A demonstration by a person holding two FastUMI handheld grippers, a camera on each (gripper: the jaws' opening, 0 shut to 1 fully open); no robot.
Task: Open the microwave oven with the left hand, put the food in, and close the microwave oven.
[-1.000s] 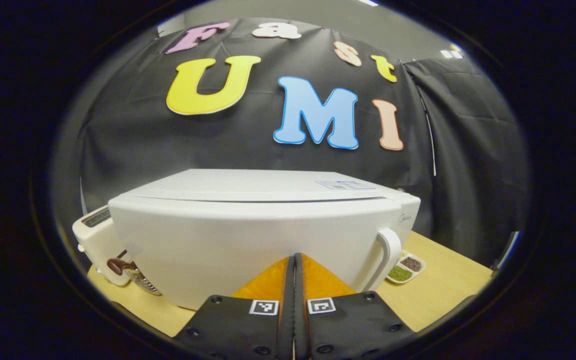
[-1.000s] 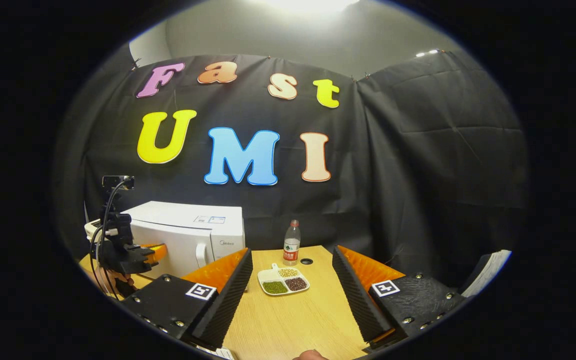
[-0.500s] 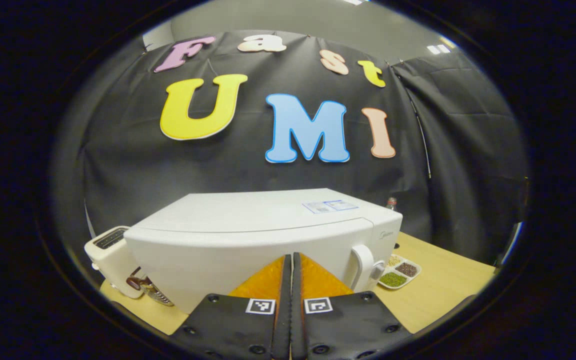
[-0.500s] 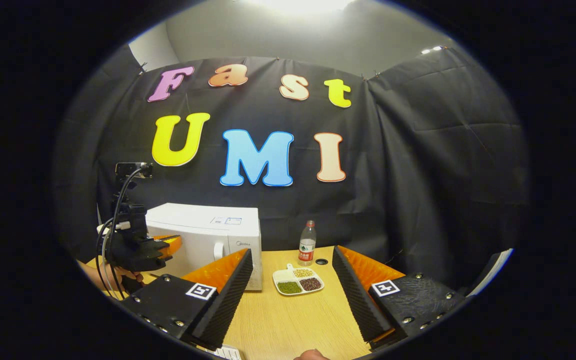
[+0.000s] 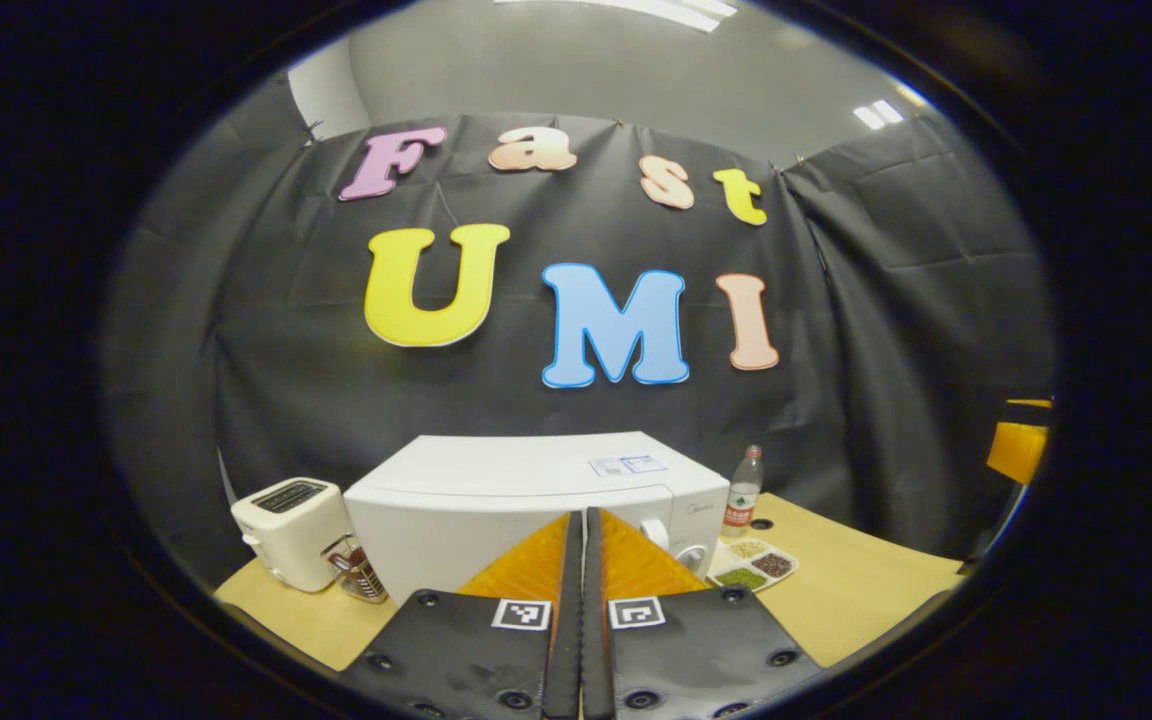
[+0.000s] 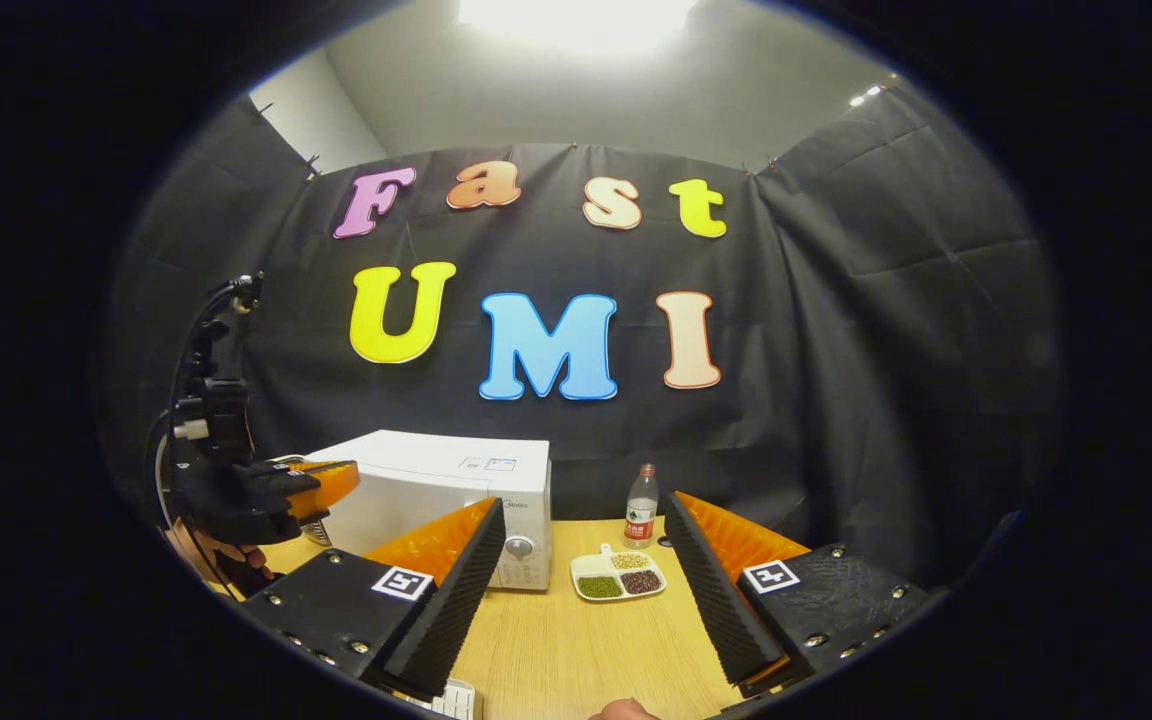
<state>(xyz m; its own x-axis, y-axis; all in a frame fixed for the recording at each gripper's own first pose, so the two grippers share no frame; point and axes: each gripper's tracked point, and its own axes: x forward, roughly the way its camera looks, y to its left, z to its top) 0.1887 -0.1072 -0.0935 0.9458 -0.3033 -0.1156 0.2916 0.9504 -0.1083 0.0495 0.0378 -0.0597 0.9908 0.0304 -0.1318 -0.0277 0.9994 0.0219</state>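
My left claw [image 5: 581,545] hides the lower middle of the microwave [image 5: 526,490] door, and the bowl at 8 o'clock beside the toaster [image 5: 288,530] is too small to make out. The wooden table [image 6: 576,650] stands against black cloth, with the food tray [image 6: 618,574] at 12 o'clock between my right claw's [image 6: 584,570] fingers, near the bottle [image 6: 641,505]. My left claw is pressed closed on nothing, short of the microwave; my right claw gapes wide, empty.

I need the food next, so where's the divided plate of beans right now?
In the right gripper view the divided plate sits on the table, just right of the microwave, in front of the water bottle.
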